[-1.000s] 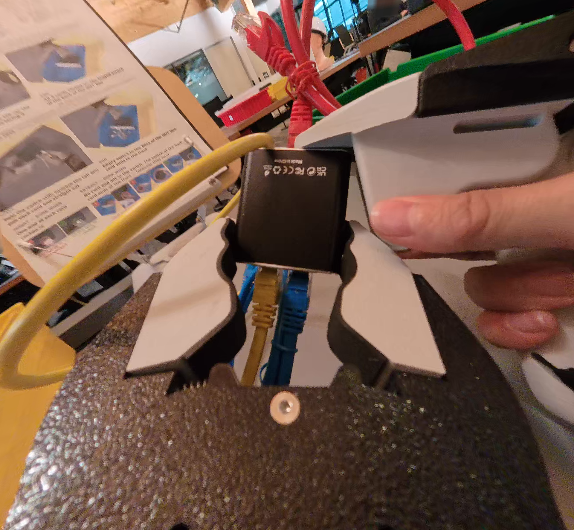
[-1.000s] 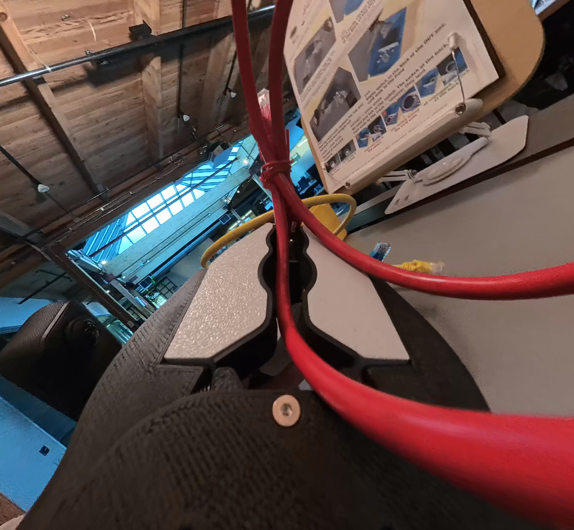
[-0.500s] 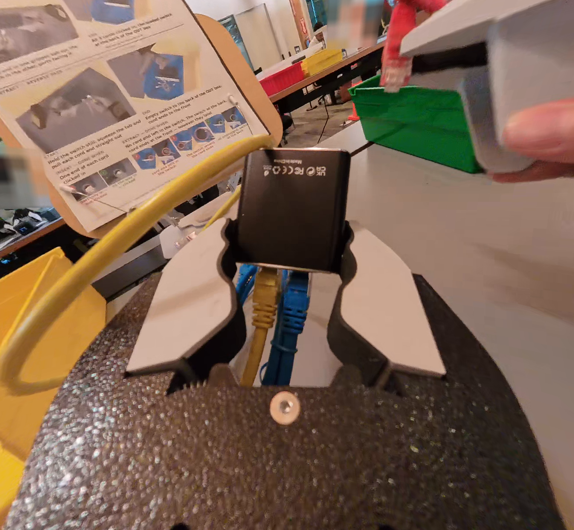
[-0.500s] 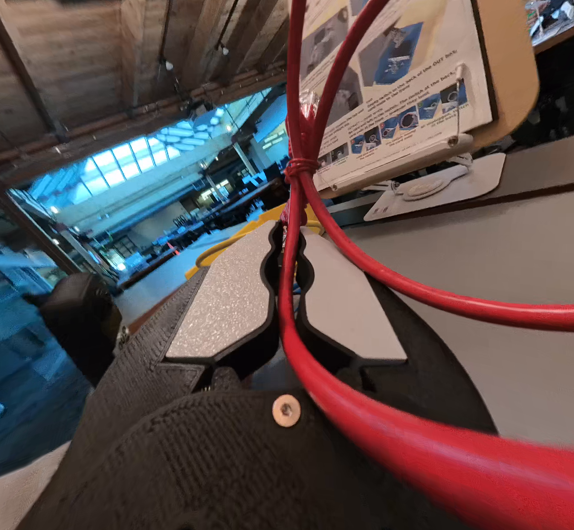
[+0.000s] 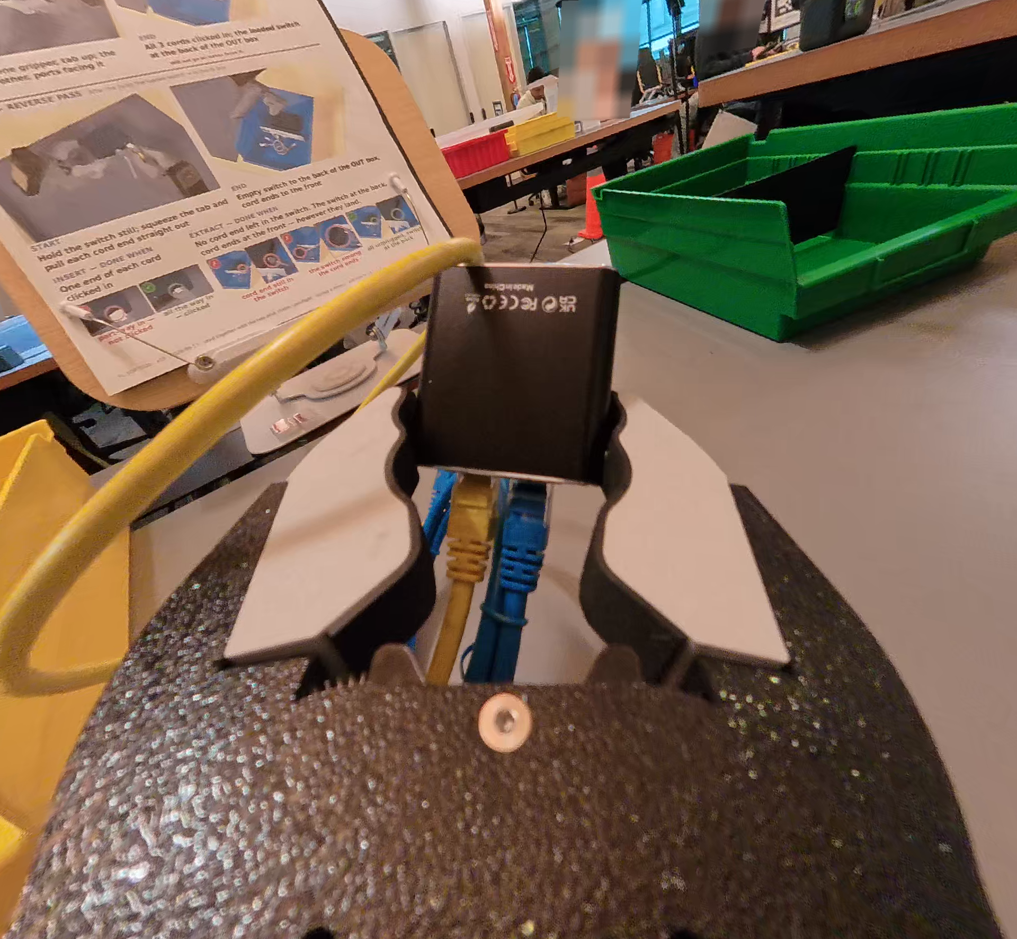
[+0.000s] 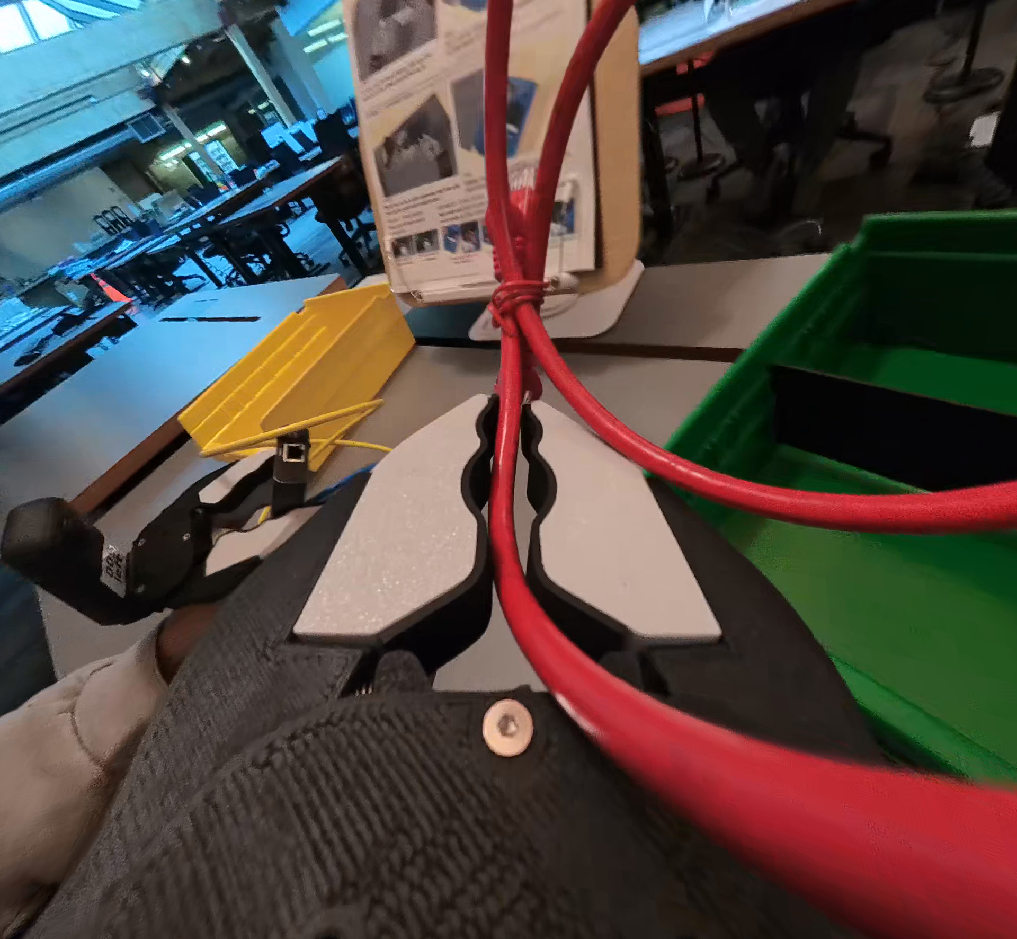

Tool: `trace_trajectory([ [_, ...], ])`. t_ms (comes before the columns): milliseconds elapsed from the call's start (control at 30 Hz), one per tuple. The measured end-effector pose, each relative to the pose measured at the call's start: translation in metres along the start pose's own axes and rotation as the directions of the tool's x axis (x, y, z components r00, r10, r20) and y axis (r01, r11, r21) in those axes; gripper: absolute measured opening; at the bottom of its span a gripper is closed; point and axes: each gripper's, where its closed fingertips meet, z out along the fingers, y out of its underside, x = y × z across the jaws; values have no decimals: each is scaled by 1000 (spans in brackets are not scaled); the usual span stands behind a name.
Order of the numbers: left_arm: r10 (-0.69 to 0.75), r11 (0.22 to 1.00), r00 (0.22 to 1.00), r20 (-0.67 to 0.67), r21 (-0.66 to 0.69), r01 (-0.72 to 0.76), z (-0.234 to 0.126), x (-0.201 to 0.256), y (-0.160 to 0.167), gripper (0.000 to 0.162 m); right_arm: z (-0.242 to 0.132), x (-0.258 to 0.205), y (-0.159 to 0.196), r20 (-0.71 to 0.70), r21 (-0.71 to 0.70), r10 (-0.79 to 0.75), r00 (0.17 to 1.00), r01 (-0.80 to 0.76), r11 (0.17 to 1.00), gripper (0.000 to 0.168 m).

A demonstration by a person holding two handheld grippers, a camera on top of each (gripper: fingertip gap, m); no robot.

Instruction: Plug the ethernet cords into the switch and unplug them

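My left gripper (image 5: 509, 417) is shut on the black switch (image 5: 514, 367) and holds it above the grey table. A yellow cord (image 5: 468, 538) and a blue cord (image 5: 520, 554) are plugged into the switch's near face. The yellow cord loops out to the left (image 5: 181, 433). My right gripper (image 6: 509, 411) is shut on a coiled red cord (image 6: 506, 472), tied in a bundle; its loops rise and sweep right (image 6: 770, 499). In the right wrist view the left gripper (image 6: 286, 477) with the switch (image 6: 291, 458) shows at lower left.
A green bin (image 5: 825, 230) stands at the right, close beside my right gripper (image 6: 880, 554). A yellow bin (image 6: 308, 367) stands at the left. An instruction sheet on a wooden stand (image 5: 181, 169) is at the back. A person's sleeve and hand (image 6: 66, 736) are at lower left. One gripper's finger ends stand about 25 cm off the other's.
The right gripper with the red cord has swung away from the switch and out of the left wrist view, toward the green bin. The left gripper still holds the switch.
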Motion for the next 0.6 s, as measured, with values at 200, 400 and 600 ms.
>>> trace_trajectory([
  [200, 4, 1000, 1000, -29, -13, -4, 1, 6, 3, 65, -6, 90, 52, -203, -299, 17, 979, -78, 951, 8],
  [400, -2, 1000, 999, -43, -5, 2, 1, 9, 1, 65, 6, 112, 71, -223, -418, -82, 971, -19, 908, 9],
  [600, 0, 1000, 998, -56, -6, 0, 1, 11, 1, 65, -6, 141, 92, -386, -480, -11, 923, -190, 857, 99],
])
